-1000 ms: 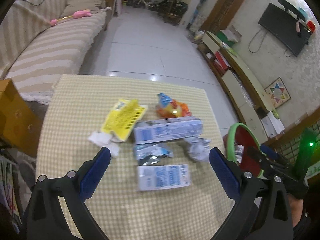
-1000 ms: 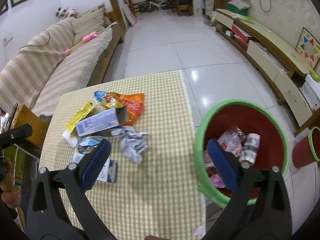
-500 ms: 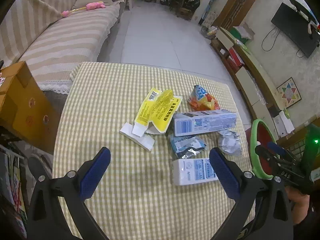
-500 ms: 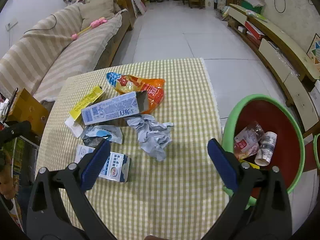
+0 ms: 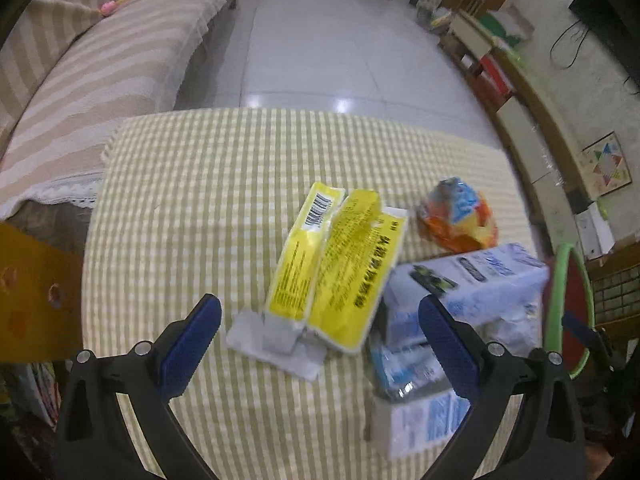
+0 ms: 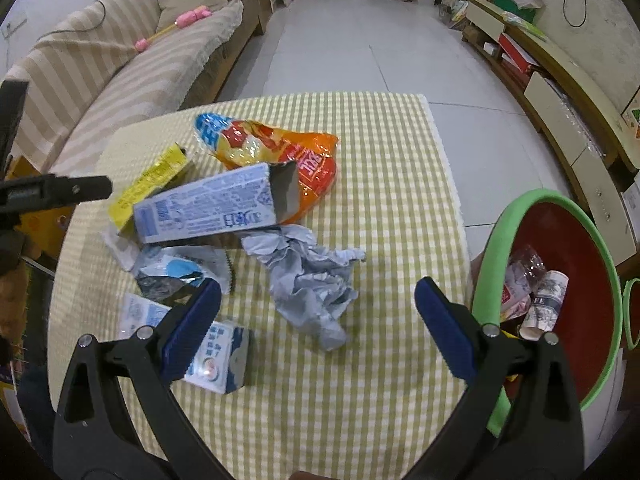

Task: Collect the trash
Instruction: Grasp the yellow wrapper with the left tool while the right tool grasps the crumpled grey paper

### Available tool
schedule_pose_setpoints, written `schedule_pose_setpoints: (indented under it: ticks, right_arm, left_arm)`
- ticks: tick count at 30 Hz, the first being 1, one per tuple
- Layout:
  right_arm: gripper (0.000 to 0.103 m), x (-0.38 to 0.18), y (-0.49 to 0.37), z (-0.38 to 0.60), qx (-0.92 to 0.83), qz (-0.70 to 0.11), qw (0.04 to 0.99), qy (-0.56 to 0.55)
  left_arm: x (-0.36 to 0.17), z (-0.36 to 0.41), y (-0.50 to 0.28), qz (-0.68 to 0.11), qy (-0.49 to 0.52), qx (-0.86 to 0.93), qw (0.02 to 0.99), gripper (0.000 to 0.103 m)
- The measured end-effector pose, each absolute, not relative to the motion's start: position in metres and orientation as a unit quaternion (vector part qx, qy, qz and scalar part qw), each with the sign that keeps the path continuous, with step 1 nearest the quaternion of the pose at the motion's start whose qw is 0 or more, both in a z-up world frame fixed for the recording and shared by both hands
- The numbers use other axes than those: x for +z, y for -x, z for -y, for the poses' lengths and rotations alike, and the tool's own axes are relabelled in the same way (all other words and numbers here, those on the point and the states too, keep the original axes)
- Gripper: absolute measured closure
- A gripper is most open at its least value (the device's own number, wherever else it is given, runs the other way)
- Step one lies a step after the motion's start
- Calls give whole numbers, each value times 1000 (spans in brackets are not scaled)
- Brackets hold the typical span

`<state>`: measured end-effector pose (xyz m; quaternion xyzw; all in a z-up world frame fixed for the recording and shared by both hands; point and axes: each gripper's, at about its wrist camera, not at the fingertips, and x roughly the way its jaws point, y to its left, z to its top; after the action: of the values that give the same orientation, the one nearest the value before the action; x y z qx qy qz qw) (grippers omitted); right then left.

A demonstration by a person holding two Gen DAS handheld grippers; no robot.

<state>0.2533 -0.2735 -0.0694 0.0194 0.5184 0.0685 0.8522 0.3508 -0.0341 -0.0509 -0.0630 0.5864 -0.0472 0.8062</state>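
Note:
Trash lies on a checked tablecloth [image 5: 192, 184]. My left gripper [image 5: 320, 338] is open just short of a flattened yellow box [image 5: 336, 264] and a grey scrap [image 5: 276, 340]. Right of it are a long blue-white carton [image 5: 472, 284], a small milk carton [image 5: 424, 424] and an orange snack bag [image 5: 456, 216]. My right gripper [image 6: 316, 328] is open above a crumpled grey paper [image 6: 312, 276]. That view also holds the long carton [image 6: 208, 208], the snack bag [image 6: 280, 148], a torn blue wrapper [image 6: 176, 272] and the small carton [image 6: 216, 364].
A red bin with a green rim [image 6: 560, 304] stands at the table's right side, holding bottles and wrappers. A striped sofa [image 6: 120, 64] runs along the left. A low cabinet [image 6: 560, 80] lines the right wall, with tiled floor [image 5: 320, 48] beyond the table.
My left gripper has come down and forward to the yellow box. My right gripper has swung left from over the bin to the crumpled paper. Both stayed open.

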Motion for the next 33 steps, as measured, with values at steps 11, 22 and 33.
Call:
schedule_pose_setpoints:
  ticks: [11,22,33]
  right_arm:
    - [7,-97,-260,274,62,-535,843,2]
    - [15,-106,-264,253,96,-533,840,20]
    - [54,-106,-257,253,108,-532,839,30]
  left_arm:
    - [-78,55,-391,-623,26,-67,779,8]
    - [-96,77,-408,-636,-2,-57,770,10]
    - [-97,80,-398,-628,7,-69,775,29]
